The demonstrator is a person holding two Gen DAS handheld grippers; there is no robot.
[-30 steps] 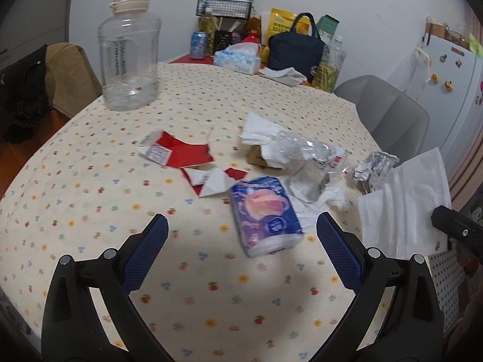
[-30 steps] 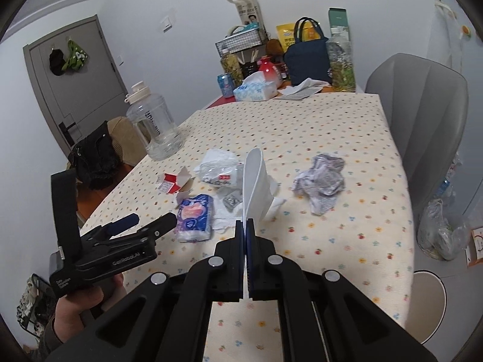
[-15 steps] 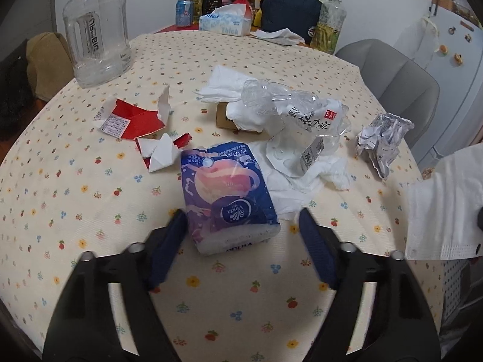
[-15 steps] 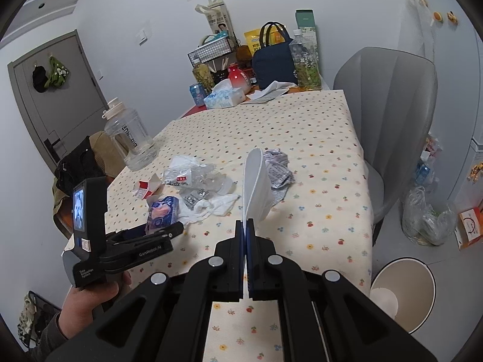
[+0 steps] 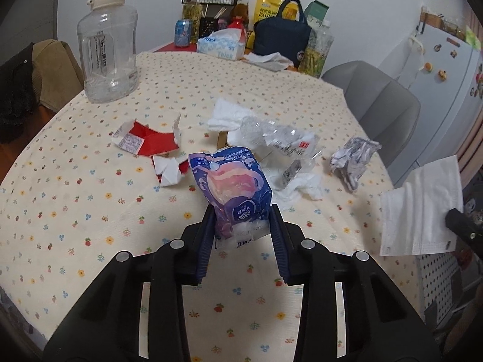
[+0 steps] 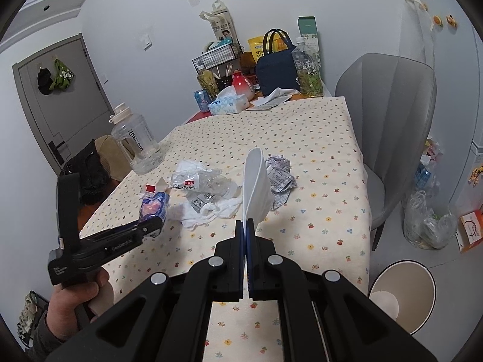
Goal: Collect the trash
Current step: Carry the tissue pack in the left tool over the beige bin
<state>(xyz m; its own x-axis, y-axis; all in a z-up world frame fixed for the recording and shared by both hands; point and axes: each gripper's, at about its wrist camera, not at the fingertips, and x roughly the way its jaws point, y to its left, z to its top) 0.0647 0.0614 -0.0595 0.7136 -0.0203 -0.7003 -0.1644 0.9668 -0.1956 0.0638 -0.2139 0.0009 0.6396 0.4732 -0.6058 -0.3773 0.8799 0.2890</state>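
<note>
I am pinching the purple-and-pink plastic tissue packet [image 5: 238,193] off the floral table [image 5: 90,211] in my left hand-held gripper [image 5: 241,226], my right hand-held gripper [image 6: 248,226] pressing on the white face mask [image 6: 256,181], both probably heading next for the round beige bin [image 6: 404,295].

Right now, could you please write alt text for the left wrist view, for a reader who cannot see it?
The left tool grips a blue-and-pink Vinda tissue pack over a floral tablecloth. Behind lie torn red paper, a crushed plastic bottle and tissues; a white face mask hangs right.
</note>
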